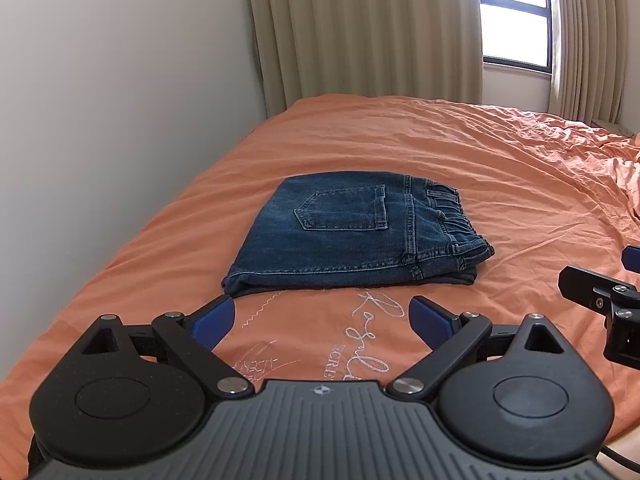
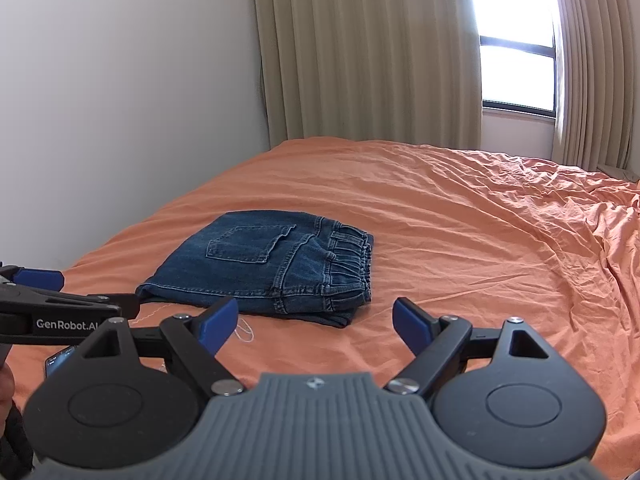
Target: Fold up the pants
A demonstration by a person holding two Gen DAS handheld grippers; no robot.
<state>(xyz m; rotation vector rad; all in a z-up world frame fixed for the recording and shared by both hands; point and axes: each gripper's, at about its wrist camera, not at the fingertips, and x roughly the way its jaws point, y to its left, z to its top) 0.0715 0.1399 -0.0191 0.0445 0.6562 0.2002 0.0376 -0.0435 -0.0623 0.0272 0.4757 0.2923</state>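
Observation:
A pair of blue denim pants (image 1: pixel 352 236) lies folded into a compact rectangle on the orange bed cover, back pocket up, elastic waistband to the right. In the right wrist view the same pants (image 2: pixel 264 268) lie ahead and to the left. My left gripper (image 1: pixel 322 318) is open, just short of the pants' near edge, nothing between its blue pads. My right gripper (image 2: pixel 316 318) is open too, held back from the pants' near right corner. The right gripper's side (image 1: pixel 600 296) shows at the right edge of the left wrist view; the left gripper (image 2: pixel 60 304) shows at the left of the right wrist view.
The orange bed cover (image 1: pixel 460 168) is wrinkled toward the right and has white embroidered lettering (image 1: pixel 372 320) near me. A white wall (image 1: pixel 120 100) runs along the bed's left side. Beige curtains (image 1: pixel 360 28) and a window (image 1: pixel 516 20) stand behind the bed.

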